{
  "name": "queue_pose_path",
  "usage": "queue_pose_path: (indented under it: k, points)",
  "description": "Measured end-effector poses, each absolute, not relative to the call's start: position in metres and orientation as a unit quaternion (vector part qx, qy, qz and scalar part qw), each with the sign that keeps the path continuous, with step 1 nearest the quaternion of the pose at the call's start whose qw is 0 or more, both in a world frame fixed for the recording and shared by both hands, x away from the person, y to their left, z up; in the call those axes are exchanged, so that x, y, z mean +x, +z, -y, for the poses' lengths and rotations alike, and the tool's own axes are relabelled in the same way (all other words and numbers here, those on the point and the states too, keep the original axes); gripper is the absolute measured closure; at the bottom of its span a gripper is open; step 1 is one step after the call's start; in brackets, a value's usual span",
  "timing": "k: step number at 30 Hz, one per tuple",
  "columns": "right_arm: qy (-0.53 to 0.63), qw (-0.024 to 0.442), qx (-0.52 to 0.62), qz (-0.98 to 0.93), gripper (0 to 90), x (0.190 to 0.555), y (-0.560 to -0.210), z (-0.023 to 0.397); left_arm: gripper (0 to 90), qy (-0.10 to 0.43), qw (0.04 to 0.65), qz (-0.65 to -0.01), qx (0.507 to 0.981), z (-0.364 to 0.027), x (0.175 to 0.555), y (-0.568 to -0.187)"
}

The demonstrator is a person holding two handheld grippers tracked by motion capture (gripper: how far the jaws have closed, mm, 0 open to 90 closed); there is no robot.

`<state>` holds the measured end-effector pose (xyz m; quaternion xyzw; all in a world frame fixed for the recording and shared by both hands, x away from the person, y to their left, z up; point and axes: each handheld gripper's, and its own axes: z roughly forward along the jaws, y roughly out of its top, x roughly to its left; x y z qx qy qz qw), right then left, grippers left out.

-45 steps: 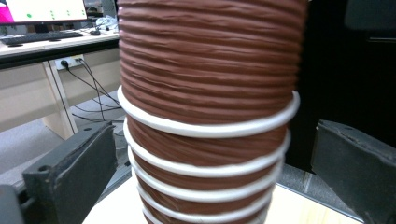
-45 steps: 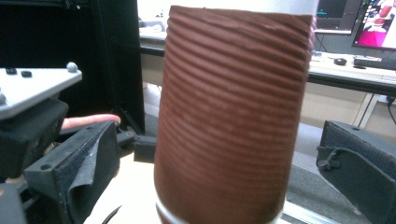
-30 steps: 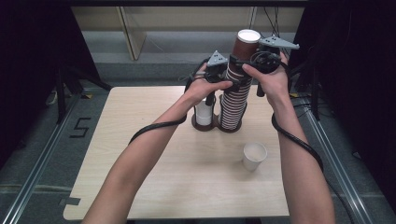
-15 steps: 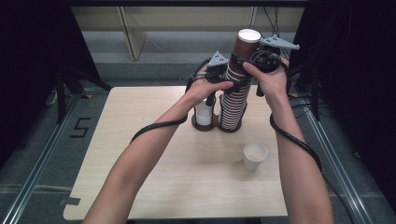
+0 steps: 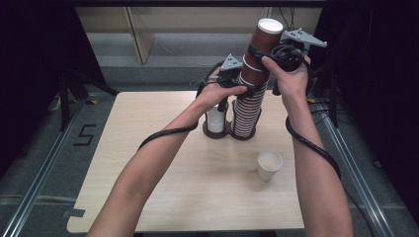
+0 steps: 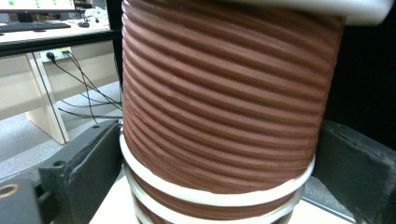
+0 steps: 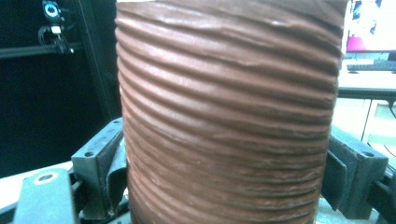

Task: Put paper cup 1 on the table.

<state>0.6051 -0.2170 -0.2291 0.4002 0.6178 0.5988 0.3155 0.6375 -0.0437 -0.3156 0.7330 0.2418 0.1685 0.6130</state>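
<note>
Brown ribbed paper sits between the jaws of the right gripper (image 5: 271, 55), which have just been closing: a second ago they stood wide around the top cup (image 5: 264, 43), and now both pads press its wall, as the right gripper view shows (image 7: 229, 116). That grip should let the cup be pulled free of the nest. The left gripper (image 5: 236, 85) clamps the cup stack (image 5: 249, 106) lower down, jaws wide, steadying it. From the left tongs, the top cup rises toward one o'clock. A white cup (image 5: 269, 165) stands alone on the wooden table (image 5: 163, 168) at five o'clock from the stack.
</note>
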Motion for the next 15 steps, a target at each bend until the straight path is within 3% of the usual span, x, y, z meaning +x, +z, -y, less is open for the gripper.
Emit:
queue_pose_path:
  k: [15]
  points:
    - [0.637,0.317,0.398,-0.579,16.7,0.600,-0.206,0.224,3.9,0.171,0.611,-0.239,0.735,0.044,0.638,-0.315]
